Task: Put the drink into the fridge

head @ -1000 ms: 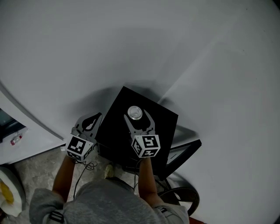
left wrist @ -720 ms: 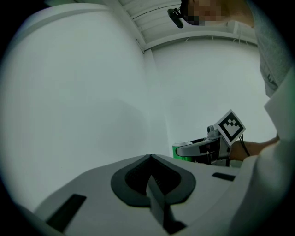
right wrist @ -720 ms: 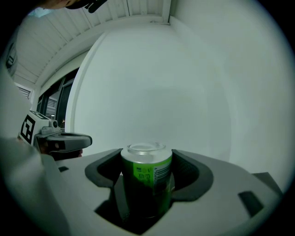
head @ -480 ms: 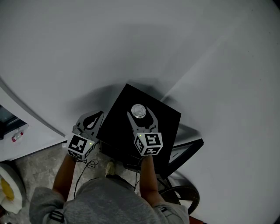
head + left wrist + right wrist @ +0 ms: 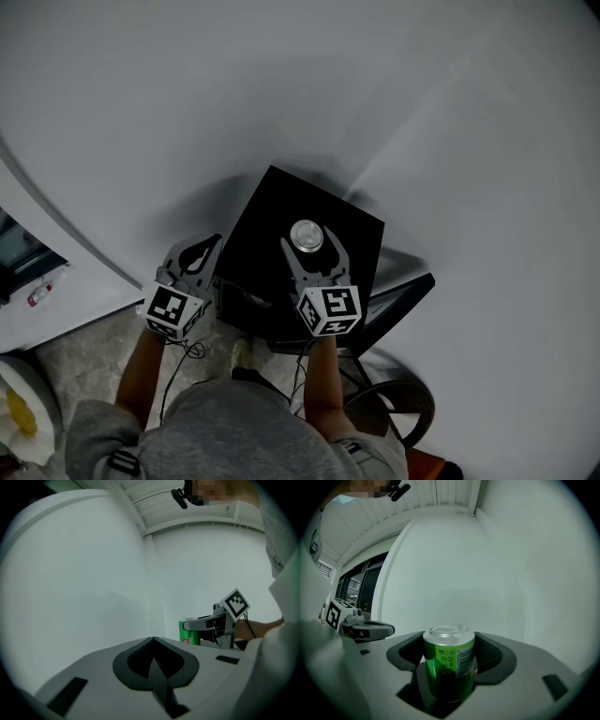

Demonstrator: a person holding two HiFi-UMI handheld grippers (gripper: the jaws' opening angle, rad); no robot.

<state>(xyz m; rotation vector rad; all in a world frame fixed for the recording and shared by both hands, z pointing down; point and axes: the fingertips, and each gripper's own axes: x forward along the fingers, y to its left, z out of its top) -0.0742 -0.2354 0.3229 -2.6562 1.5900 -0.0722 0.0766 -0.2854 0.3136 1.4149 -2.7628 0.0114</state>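
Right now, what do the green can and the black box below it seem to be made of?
Can: probably thin aluminium; bare silvery top, glossy green printed wall. Box: flat, matte black top with sharp edges; painted metal or plastic, I cannot tell.

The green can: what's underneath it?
A black box lies below the green can, held by the right gripper. Whether its base touches the box is hidden.
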